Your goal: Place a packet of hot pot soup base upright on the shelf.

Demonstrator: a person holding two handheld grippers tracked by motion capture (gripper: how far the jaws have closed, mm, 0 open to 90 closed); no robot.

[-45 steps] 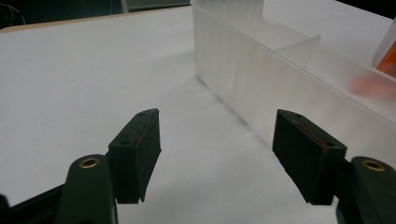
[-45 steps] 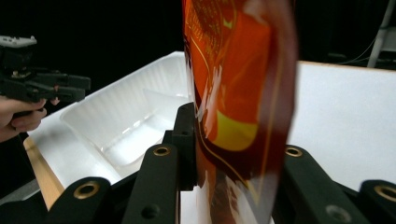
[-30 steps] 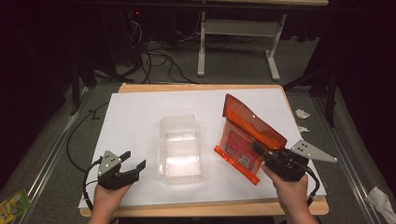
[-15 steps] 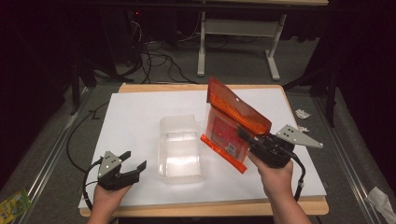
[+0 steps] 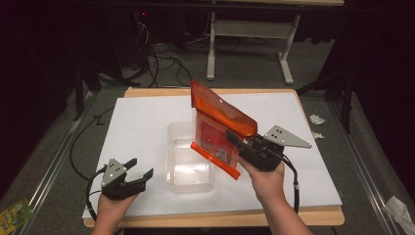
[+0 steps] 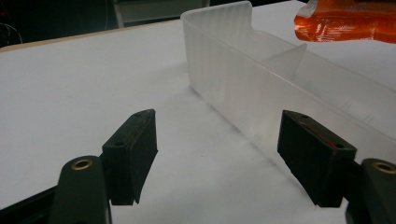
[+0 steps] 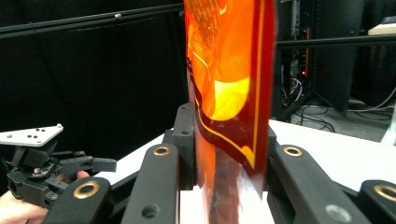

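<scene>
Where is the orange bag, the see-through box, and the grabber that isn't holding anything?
orange bag point(image 5: 220, 117): high view, on its upper flat face.
see-through box point(image 5: 189, 182): high view, on its near rim.
left gripper point(image 5: 138, 168): high view, midway between its open fingertips.

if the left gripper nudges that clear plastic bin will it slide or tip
The translucent plastic bin would probably slide rather than tip: it sits low and broad on the smooth white table cover. It looks thin-walled and empty, so likely light, and its walls may flex if the open left gripper squeezes them.
</scene>
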